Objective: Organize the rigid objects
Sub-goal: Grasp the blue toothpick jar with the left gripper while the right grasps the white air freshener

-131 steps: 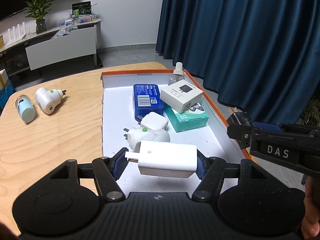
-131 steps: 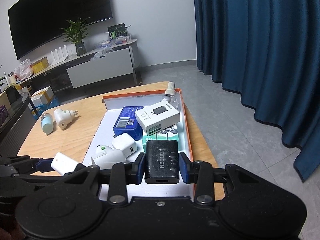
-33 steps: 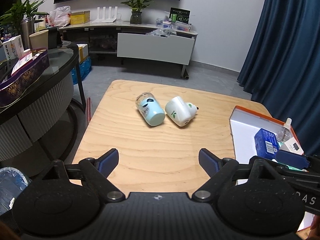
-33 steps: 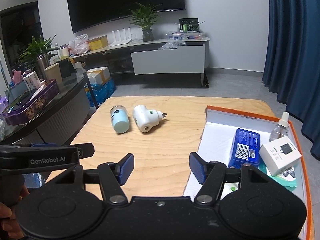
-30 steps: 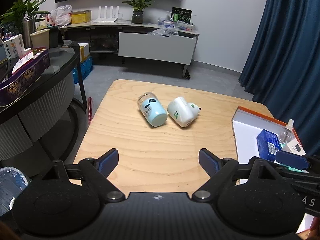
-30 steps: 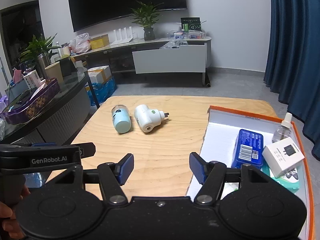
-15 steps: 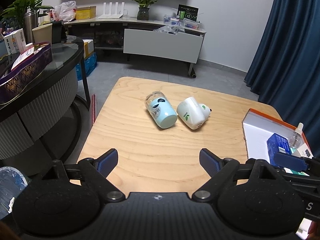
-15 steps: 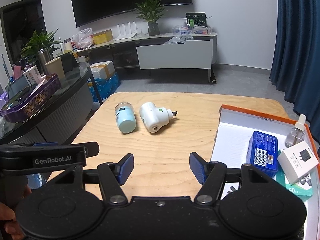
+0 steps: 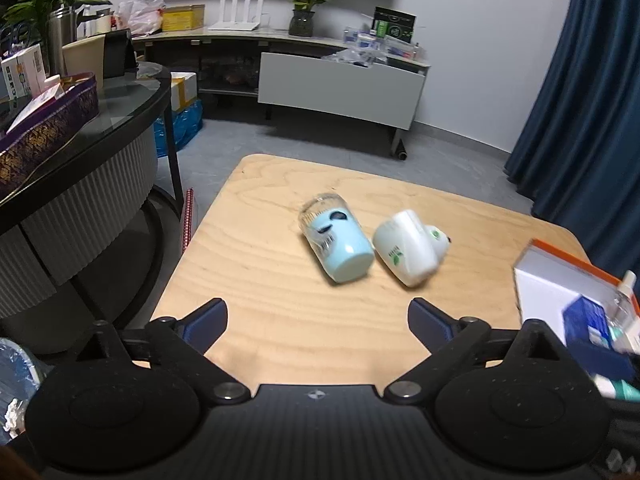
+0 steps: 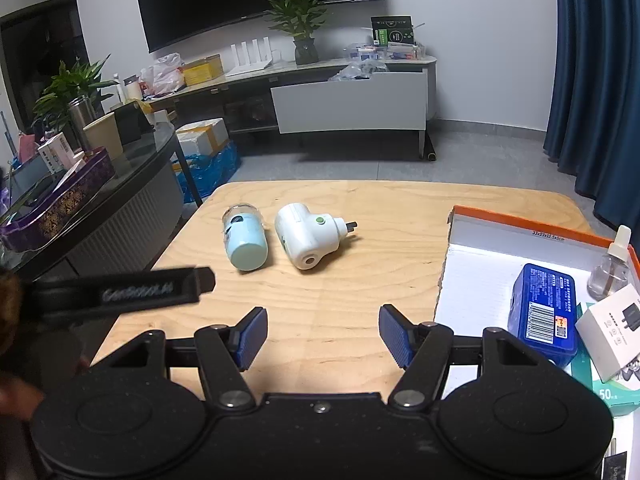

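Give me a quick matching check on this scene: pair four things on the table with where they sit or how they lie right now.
Things:
1. light blue bottle
2. white plug-in device
3. blue box with barcode
4. clear dropper bottle

Places or states:
A. flat inside the orange-rimmed tray, barcode facing up
B. on its side on bare wood, nearest the table's left edge
C. in the tray's far right corner
D. on its side on bare wood, prongs pointing toward the tray

Pairs: 1-B, 2-D, 3-A, 4-C
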Available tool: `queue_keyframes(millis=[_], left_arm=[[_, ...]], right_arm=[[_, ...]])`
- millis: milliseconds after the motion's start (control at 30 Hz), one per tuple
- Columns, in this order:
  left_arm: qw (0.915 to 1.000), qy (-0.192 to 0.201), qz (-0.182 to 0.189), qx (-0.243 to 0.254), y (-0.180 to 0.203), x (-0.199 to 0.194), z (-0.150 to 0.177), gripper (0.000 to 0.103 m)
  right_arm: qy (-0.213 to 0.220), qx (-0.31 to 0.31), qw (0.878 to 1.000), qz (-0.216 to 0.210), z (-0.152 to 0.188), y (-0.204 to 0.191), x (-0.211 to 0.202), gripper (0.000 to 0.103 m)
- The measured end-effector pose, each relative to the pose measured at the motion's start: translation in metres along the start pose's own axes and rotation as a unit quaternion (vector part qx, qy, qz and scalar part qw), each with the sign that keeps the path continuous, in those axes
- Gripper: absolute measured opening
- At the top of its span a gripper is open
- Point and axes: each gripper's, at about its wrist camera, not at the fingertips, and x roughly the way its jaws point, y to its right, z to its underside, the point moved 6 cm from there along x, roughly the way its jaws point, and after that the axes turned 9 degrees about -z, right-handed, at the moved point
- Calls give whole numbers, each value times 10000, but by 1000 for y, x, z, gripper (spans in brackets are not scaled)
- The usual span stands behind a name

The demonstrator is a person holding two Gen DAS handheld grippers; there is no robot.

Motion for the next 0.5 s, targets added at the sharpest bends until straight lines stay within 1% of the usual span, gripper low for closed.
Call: queue_keyframes(millis=[267,367,500], left_arm=[[9996,-74,-154,-224,8,43,-24,103],[9992,-107,-281,-279,12,60,-31,103],[9984,-286,-399,-277,14,82,-36,103]], right_arm=[[-33,108,9999,5,-2,11,9,75],[-31,145,9999,-29,-3,12,12,75],[-41,149,9999,-30,-3,15,16,75]])
